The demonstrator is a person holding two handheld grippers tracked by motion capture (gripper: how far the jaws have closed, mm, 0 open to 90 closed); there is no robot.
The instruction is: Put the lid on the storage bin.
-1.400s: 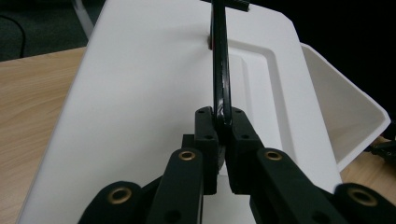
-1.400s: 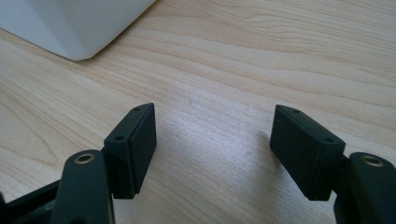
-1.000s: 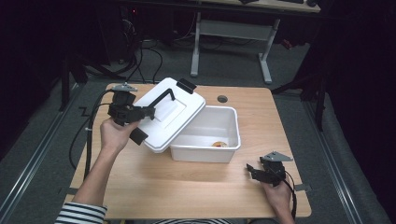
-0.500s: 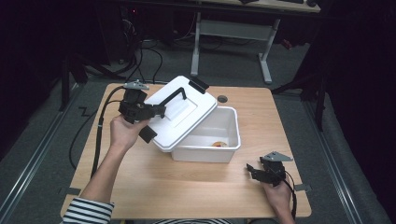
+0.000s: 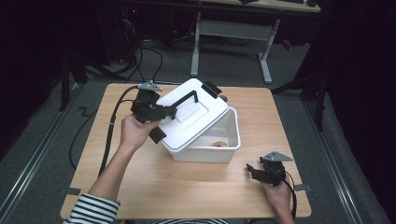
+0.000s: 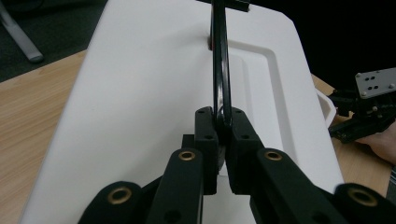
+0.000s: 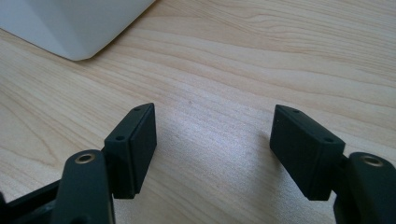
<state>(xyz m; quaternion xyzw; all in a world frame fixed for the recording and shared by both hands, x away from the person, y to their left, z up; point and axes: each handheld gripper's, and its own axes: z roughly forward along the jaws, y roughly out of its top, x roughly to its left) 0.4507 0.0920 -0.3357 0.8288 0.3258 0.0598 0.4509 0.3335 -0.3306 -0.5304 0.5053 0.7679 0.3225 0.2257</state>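
A white lid [image 5: 187, 126] with a black carrying handle [image 5: 185, 99] hangs tilted over the left half of a white bin [image 5: 205, 154]. My left gripper [image 5: 171, 112] is shut on that handle; in the left gripper view the jaws [image 6: 223, 135] pinch the thin black handle [image 6: 219, 70] above the lid [image 6: 140, 93]. A small orange-yellow item [image 5: 219, 143] lies inside the bin. My right gripper [image 5: 254, 170] rests on the table near the front right, open, with bare wood between its pads [image 7: 215, 140].
The wooden table [image 5: 140, 186] has free surface in front of the bin and at the left. A black clip [image 5: 158, 135] hangs at the lid's near end, another [image 5: 211, 88] at its far end. The bin's corner [image 7: 70, 23] is left of the right gripper. Cables trail off the left edge.
My left gripper has carried the lid to the right, so that it now covers more of the bin. The right gripper has stayed where it was.
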